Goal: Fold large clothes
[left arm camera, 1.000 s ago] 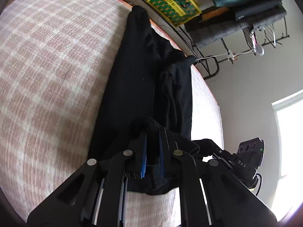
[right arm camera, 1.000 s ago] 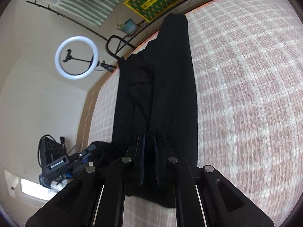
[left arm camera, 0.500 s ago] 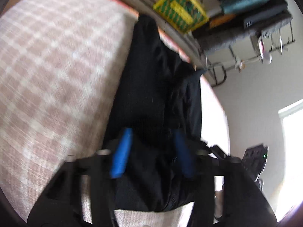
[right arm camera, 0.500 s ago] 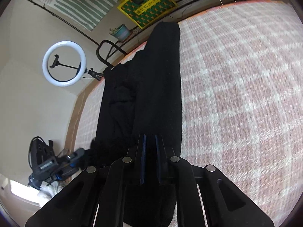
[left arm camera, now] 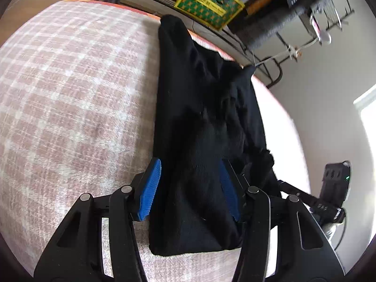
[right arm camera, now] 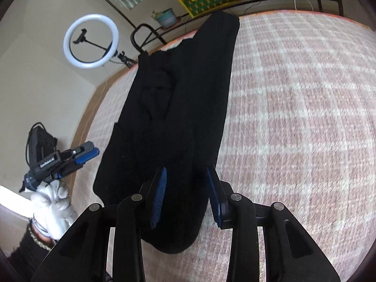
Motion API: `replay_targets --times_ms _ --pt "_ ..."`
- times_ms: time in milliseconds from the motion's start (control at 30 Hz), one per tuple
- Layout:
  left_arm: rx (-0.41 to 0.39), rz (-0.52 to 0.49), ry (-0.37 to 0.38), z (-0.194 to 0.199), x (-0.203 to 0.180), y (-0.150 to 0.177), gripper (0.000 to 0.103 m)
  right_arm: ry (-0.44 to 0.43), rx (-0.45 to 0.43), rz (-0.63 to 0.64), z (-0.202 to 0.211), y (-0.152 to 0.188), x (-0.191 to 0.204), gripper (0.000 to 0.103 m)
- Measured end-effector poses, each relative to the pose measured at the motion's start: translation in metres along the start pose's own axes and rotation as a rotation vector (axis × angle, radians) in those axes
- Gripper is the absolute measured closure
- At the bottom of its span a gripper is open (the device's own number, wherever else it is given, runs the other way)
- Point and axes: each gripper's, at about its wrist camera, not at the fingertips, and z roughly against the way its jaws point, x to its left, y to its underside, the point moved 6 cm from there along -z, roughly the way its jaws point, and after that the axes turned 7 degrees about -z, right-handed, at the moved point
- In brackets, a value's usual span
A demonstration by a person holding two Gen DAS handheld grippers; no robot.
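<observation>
the black garment [left arm camera: 202, 127] lies as a long narrow strip on the checked pink-and-white bed cover [left arm camera: 70, 94], already doubled lengthwise. its far end reaches the far edge of the bed, and its near end sits just short of the near edge, under both grippers. one long side looks smooth and flat; the other is bunched, with loose folds piled up.

it looks like soft, fairly thick knit or fleece: limp, not slippery, likely to sag and drag if lifted by one point. the best hold seems to be the two near corners, pinching all layers together so the fold does not slide apart.

the left gripper [left arm camera: 190, 188] hangs over the near end with its blue pads well apart and closing a little, cloth lying between them but not pinched. the right gripper [right arm camera: 186, 188] stands over the smooth side's near end, its jaws moderately apart and opening, cloth between them but free. a white-gloved hand [right arm camera: 50, 202] carries the left gripper.

beyond the far edge stand a yellow crate [left arm camera: 209, 0], a ring light [right arm camera: 90, 41] and a metal rack [left arm camera: 305, 7].
</observation>
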Motion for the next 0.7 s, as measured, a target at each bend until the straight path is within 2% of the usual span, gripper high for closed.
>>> replay_targets --times_ms 167,233,300,333,533,633,700 --pt "0.035 -0.041 -0.036 -0.015 -0.007 0.003 0.051 0.004 0.014 0.014 -0.008 0.001 0.002 0.069" --pt "0.048 -0.050 -0.054 -0.020 -0.007 0.004 0.052 0.011 0.020 0.016 -0.012 0.001 0.003 0.074" --pt "0.051 -0.062 -0.062 -0.023 -0.008 0.005 0.081 0.005 0.028 0.025 -0.014 0.002 0.004 0.094" --pt "0.058 -0.067 -0.061 -0.025 -0.010 0.006 0.094 0.010 0.026 0.038 -0.015 0.003 0.007 0.094" --pt "-0.041 -0.027 -0.084 -0.005 -0.006 0.004 0.096 0.069 -0.069 0.121 0.000 -0.002 0.024 0.099" --pt "0.005 -0.011 -0.098 -0.021 0.004 0.013 0.094 0.113 -0.051 0.105 -0.013 -0.002 0.015 0.099" --pt "-0.005 -0.025 -0.115 -0.021 0.002 0.012 0.092 0.133 -0.033 0.107 -0.023 -0.001 0.013 0.098"
